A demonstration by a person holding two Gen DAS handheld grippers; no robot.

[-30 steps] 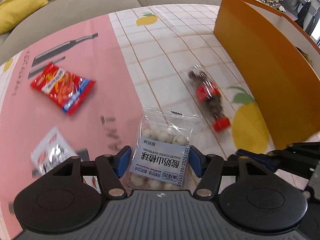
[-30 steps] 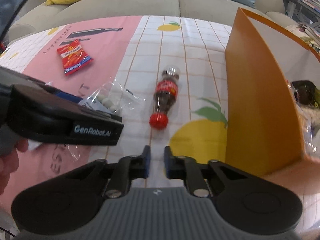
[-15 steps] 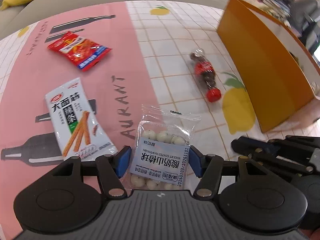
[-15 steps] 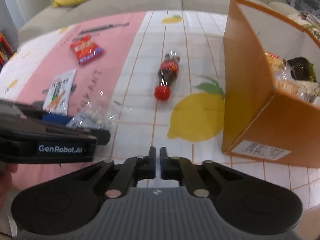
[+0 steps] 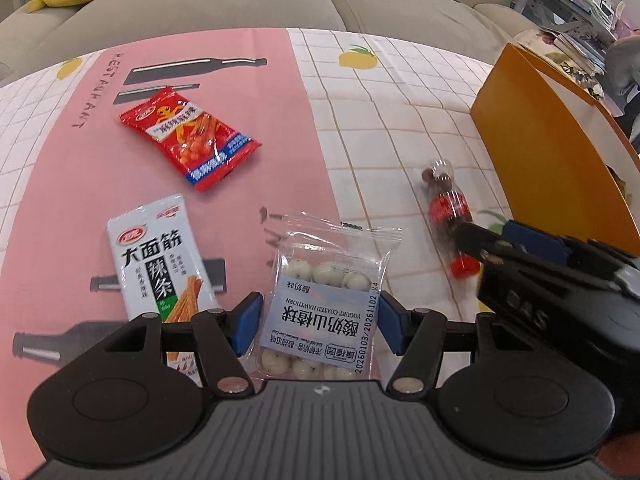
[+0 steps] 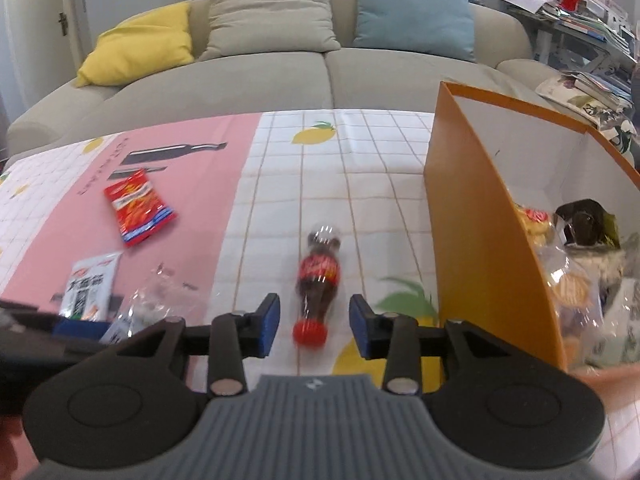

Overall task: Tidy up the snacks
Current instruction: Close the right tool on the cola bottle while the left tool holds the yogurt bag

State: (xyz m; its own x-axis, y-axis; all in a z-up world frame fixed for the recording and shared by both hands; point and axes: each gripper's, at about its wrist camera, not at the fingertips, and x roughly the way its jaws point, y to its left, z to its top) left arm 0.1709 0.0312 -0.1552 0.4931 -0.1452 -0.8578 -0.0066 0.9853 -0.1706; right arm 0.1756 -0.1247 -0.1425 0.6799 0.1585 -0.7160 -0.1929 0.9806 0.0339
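**Cola bottle lined up dead ahead of your right gripper, cap toward you**

Nearest first: your left gripper [image 5: 318, 318] is clamped on the yogurt hawthorn ball bag [image 5: 326, 304], blue pads pressing both side edges, so that hand is busy. Your right gripper [image 6: 314, 326] has just been opening; its jaws stand apart with nothing pressed between them. The cola bottle [image 6: 318, 280] lies on the counter [image 6: 380, 184] just beyond and between the pads, red cap nearest you, base pointing away toward the sofa [image 6: 280, 76]. Its long axis runs along the gripper's pointing line, so the pads would close across the body near the cap end. The right hand is clearly the nearer one. The orange box [image 6: 472, 216] stands open just right of the bottle, already holding several snacks.

Further left on the counter: the white spicy strip pack [image 5: 154, 256], then the red snack pack [image 5: 188, 136], both lying flat and well apart from the bottle.

Hard to make out: whether the pads are already down at bottle level or above it. The box's near wall hides its floor, and its contents are blurred. In the left view the right gripper covers part of the bottle's cap end.
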